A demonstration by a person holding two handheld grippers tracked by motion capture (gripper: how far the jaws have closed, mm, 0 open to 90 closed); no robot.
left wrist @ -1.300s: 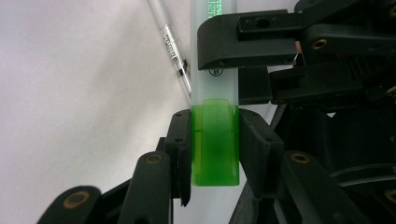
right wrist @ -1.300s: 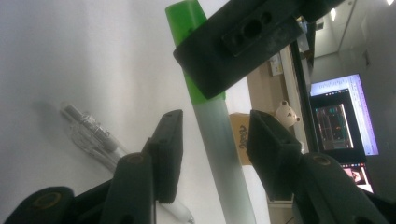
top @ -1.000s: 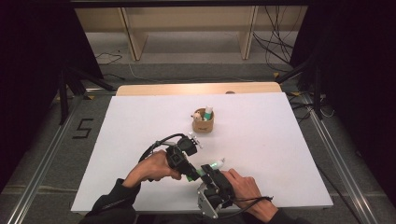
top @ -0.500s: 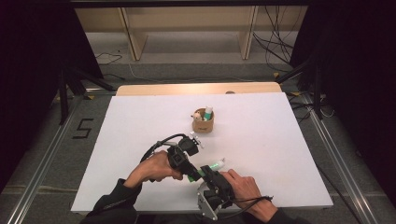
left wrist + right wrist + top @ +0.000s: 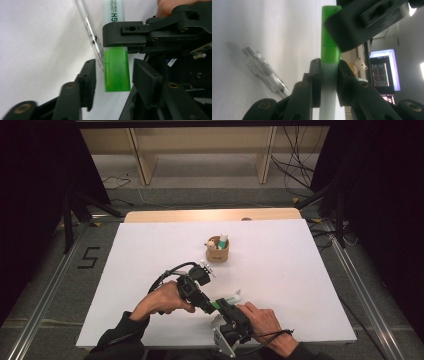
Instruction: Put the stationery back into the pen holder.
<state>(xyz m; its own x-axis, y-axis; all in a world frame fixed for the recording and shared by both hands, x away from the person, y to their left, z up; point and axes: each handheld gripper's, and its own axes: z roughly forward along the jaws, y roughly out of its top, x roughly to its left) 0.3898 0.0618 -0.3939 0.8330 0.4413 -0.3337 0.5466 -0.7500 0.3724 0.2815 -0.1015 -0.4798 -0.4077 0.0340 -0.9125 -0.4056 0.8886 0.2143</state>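
The right gripper point(image 5: 329, 82) is clamping the highlighter point(image 5: 329, 37) by its pale barrel, low over the table point(image 5: 310, 285). The left gripper point(image 5: 113, 75) — its jaws have just been opening — is standing apart around the green cap, not pressing it. A clear pen point(image 5: 264, 72) is lying just beside; farther off, a cup point(image 5: 218, 251).

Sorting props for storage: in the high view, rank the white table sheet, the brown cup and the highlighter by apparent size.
1. white table sheet
2. brown cup
3. highlighter, partly hidden by the grippers, so its rank against the cup is unsure.
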